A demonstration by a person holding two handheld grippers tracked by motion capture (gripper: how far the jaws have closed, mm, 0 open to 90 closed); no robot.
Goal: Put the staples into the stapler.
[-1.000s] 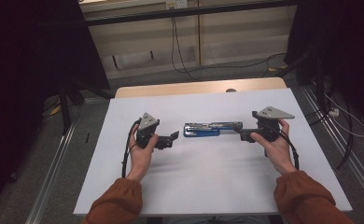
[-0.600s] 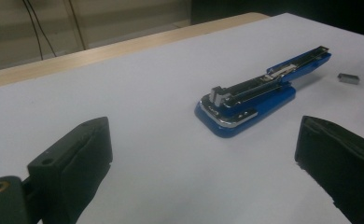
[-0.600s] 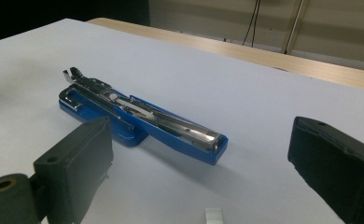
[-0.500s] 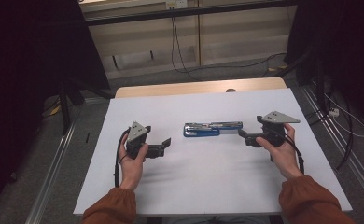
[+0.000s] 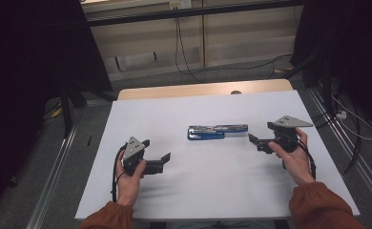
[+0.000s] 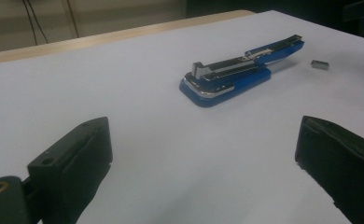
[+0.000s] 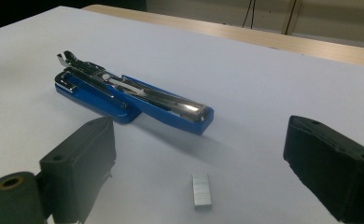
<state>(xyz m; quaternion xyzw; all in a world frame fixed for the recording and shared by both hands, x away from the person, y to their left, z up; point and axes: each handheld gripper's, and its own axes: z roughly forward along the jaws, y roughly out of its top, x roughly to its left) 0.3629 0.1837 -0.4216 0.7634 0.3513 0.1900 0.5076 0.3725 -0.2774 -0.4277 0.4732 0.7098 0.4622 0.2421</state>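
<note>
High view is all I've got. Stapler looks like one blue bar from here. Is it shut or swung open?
Observer: Swung open. In the right gripper view the stapler lies with its metal staple channel exposed on top.
Operator: Anything loose near it?
Observer: Yes, a small strip of staples lies on the white table, apart from the stapler, on the side toward the right gripper.
Operator: Right jaws on it?
Observer: No. They stand wide open, the strip on the table between and just beyond them, untouched.
Operator: Left?
Observer: The left gripper is also open and empty, aimed at the stapler's hinge end from well back.
</note>
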